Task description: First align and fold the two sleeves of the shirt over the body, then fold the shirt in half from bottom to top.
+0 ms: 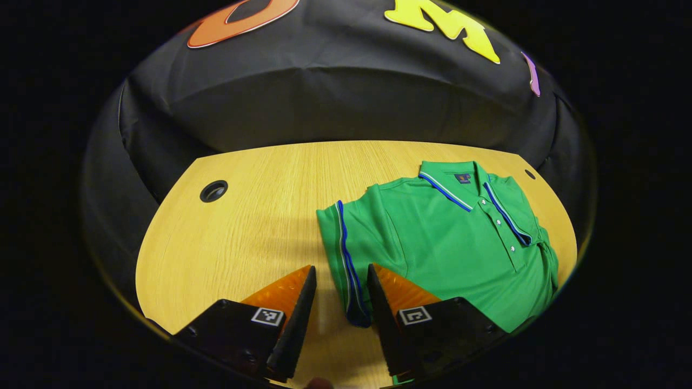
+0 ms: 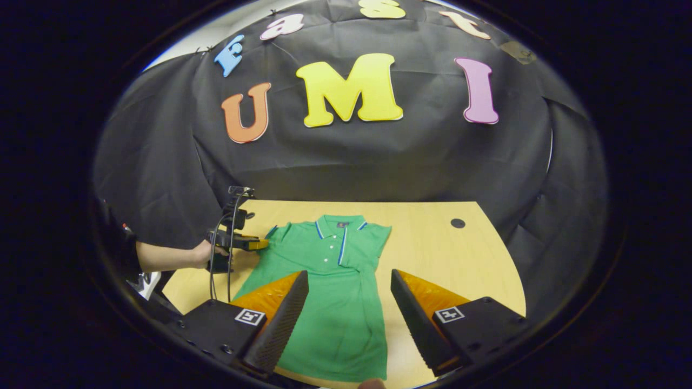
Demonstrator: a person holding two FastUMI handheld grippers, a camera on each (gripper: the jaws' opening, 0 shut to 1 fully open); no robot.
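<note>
1. Your left gripper: the fingers stood apart, grasping nothing. The blue-trimmed cuff of one sleeve lay between them, its hem reaching down toward the gap. Whether the tips touched the cloth cannot be told. In the right gripper view this gripper sat in a hand at the shirt's shoulder.

2. Your right gripper: the fingers were spread wide, released, held above the lower body of the shirt and well apart from the left gripper.

3. Shirt, green, short-sleeved, collar with blue and white trim: it lay flat on the wooden table, front up, collar toward the booth wall, hem toward you.

4. Other sleeve: in the right gripper view it appeared already turned in over the chest beside the button placket, so that fold looked done.

5. Sleeve at the left gripper: it stuck out past the body, not yet folded.

6. Table: a round cable hole sat near each far corner.

7. Progress, by judgement: early. One sleeve remained to be folded over, and then the bottom-to-top half fold.
</note>
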